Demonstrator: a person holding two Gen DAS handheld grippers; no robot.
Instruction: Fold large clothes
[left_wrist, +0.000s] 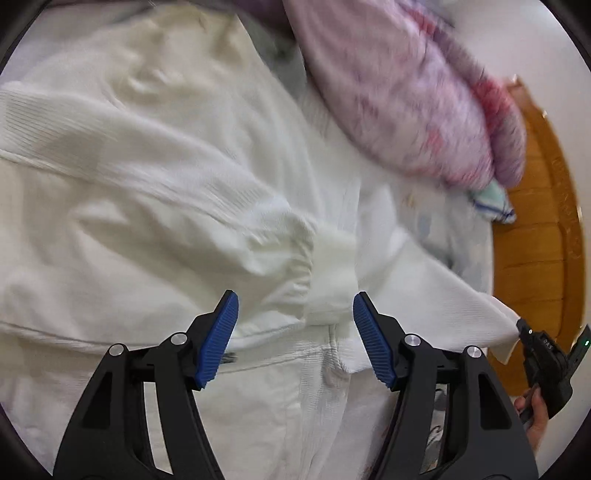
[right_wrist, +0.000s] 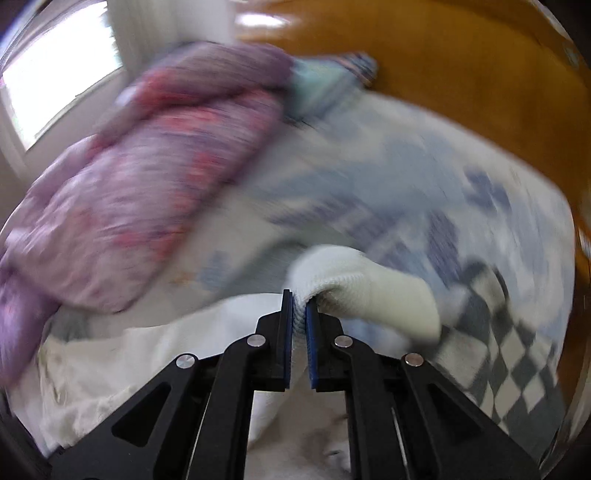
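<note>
While garment (left_wrist: 147, 184) covers bed (right_wrist: 424, 177) | L claw (left_wrist: 295, 332) released | R claw (right_wrist: 299, 317) grips hem

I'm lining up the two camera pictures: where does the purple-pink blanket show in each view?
Left wrist view: the purple-pink blanket is at upper right, above the white garment, beside the wooden headboard.
Right wrist view: the blanket fills the left and upper-left, blurred, left of the right gripper shut on a white edge.
Shared landmark: the small teal striped cloth at the blanket's end by the headboard.
</note>
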